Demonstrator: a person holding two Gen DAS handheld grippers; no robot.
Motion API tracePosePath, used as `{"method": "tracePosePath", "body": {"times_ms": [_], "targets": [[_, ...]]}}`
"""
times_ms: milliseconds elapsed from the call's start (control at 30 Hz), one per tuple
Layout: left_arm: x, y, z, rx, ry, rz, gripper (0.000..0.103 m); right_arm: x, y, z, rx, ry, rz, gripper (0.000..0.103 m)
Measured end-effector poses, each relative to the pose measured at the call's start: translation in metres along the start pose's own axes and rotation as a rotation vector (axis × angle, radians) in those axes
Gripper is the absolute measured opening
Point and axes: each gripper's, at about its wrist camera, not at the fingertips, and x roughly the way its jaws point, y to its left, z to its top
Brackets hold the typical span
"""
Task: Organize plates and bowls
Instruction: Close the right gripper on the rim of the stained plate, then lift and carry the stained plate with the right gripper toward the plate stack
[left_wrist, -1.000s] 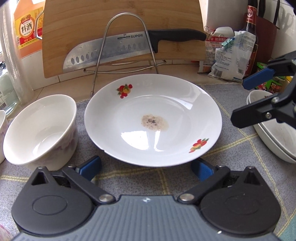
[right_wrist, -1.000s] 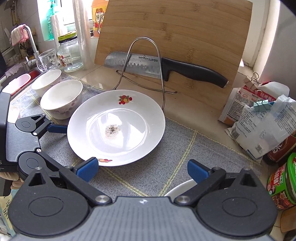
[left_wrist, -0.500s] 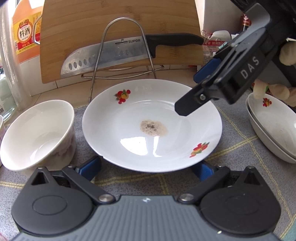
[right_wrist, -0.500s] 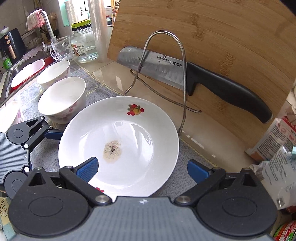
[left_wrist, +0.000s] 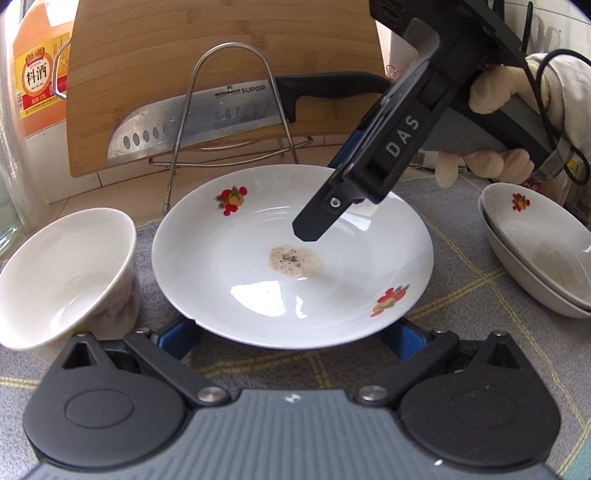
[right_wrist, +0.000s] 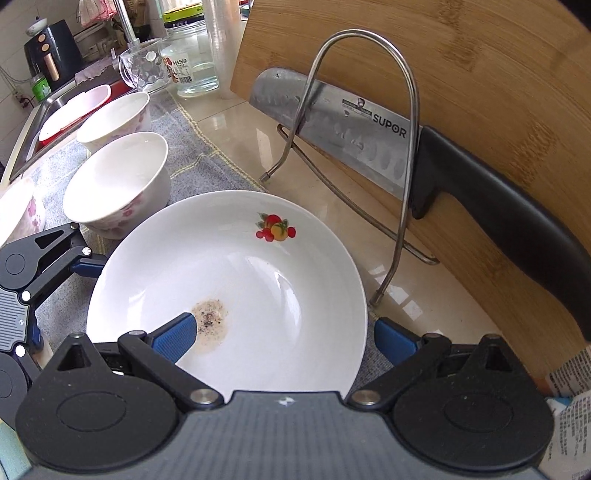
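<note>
A white plate with fruit decals and a brown stain lies on the grey mat. My left gripper is open, and its blue pads sit low on either side of the plate's near edge. My right gripper is open and tilted down over the plate's right side: one pad hangs inside the plate by the stain, the other is outside the rim. In the left wrist view the right gripper reaches in from the upper right. A white bowl stands left of the plate.
Two stacked plates lie at the right. More bowls line the mat towards the sink. Behind the plate a wire rack holds a knife against a wooden cutting board. Bottle, jar and mug stand at the back.
The right gripper swung in from the right and came down over the plate, so its fingers now straddle the plate's rim. The left gripper has barely moved.
</note>
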Motion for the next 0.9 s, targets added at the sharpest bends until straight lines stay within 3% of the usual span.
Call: {"method": "tracePosePath", "body": {"times_ms": [467, 900], "targets": [[-0.004, 0.002, 0.001, 0.001, -0.009, -0.007, 0.102, 0.018, -0.012, 0.023, 0.014, 0.007, 0.138, 0.103], [-0.006, 0.003, 0.004, -0.005, -0.005, -0.013, 0.101, 0.026, -0.011, 0.026, 0.010, 0.026, 0.160, 0.103]]}}
